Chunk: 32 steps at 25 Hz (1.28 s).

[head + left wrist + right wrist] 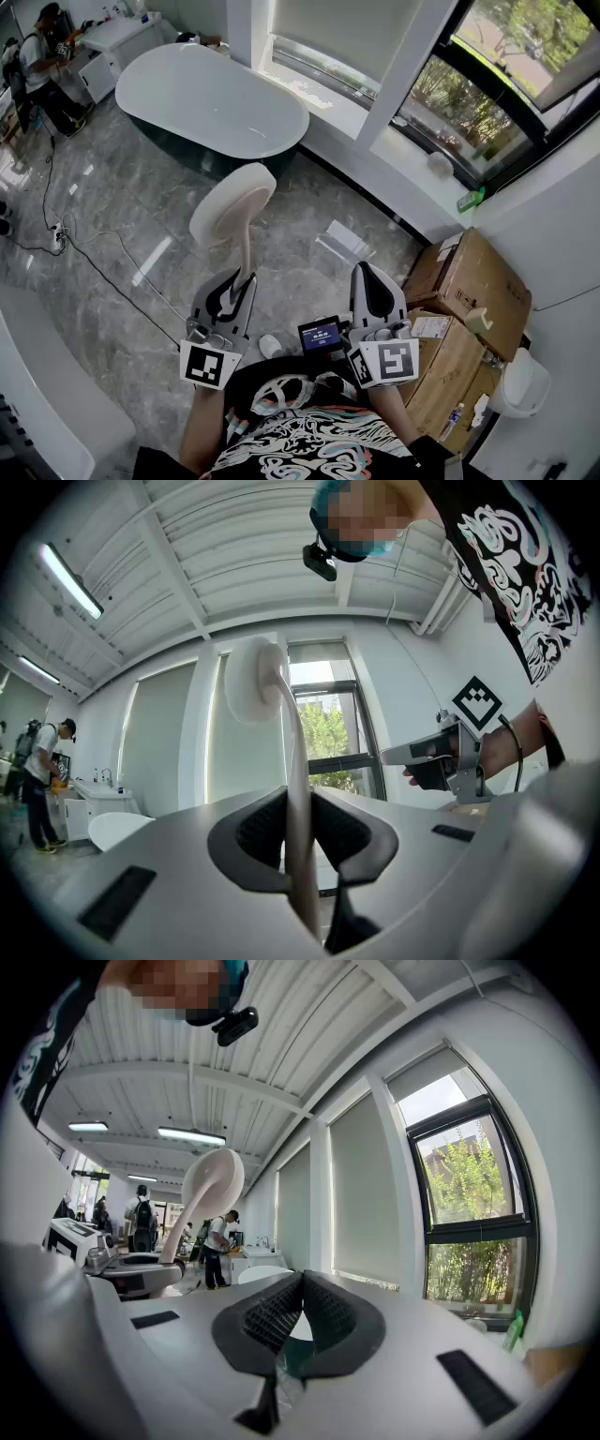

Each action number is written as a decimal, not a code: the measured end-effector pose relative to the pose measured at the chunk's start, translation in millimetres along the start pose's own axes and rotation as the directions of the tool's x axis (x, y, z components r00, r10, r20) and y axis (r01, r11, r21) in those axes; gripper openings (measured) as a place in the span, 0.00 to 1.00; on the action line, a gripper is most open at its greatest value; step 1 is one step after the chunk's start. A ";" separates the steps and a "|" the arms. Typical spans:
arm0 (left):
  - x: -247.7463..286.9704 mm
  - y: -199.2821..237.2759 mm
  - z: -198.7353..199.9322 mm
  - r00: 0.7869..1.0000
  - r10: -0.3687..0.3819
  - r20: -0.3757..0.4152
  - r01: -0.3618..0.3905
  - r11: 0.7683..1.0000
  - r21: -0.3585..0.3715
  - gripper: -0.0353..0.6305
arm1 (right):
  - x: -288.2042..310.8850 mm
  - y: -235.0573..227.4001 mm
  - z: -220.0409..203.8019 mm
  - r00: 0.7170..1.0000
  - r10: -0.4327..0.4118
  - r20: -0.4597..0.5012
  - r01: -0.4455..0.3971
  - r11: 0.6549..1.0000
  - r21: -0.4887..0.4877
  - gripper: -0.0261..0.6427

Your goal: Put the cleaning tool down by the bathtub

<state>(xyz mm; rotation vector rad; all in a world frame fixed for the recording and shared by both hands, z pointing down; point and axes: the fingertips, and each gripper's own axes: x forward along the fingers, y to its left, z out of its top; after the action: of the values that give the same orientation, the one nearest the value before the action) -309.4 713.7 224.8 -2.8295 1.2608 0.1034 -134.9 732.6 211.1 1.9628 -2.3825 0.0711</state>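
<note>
Your left tool (243,281) is clamped on the thin handle of the cleaning brush (232,203). The brush sticks out past the jaws with its round white head toward 12 o'clock, held in the air over the grey floor (122,216). The bathtub (211,103) lies farther off at about 11 o'clock, well apart from the brush. Your right tool (367,270), at 3 o'clock from the left one, has its jaws pressed together with nothing between them.
</note>
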 end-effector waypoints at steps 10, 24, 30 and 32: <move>8.8 3.9 -5.7 1.000 -0.018 0.001 0.018 1.000 -0.013 0.16 | 12.6 2.2 -2.7 1.000 0.012 -0.001 -0.012 1.000 0.005 0.08; 12.4 16.6 -15.3 0.999 -0.039 0.000 0.039 0.998 -0.056 0.16 | 16.4 5.1 -4.2 0.999 -0.034 0.000 0.034 0.999 0.006 0.08; 32.2 33.2 -21.2 0.999 -0.033 -0.014 0.032 0.998 -0.047 0.16 | 42.6 2.3 -3.5 1.000 -0.028 0.008 0.028 1.000 -0.007 0.08; 43.7 41.1 -23.5 0.999 -0.030 -0.015 0.030 0.998 -0.048 0.16 | 55.9 -1.2 -4.1 1.000 -0.026 0.011 0.026 1.000 -0.001 0.08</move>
<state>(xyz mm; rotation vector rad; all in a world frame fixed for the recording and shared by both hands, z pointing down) -309.8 652.3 244.3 -2.8937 1.2345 0.1123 -144.3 677.9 219.2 1.9980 -2.3628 0.0581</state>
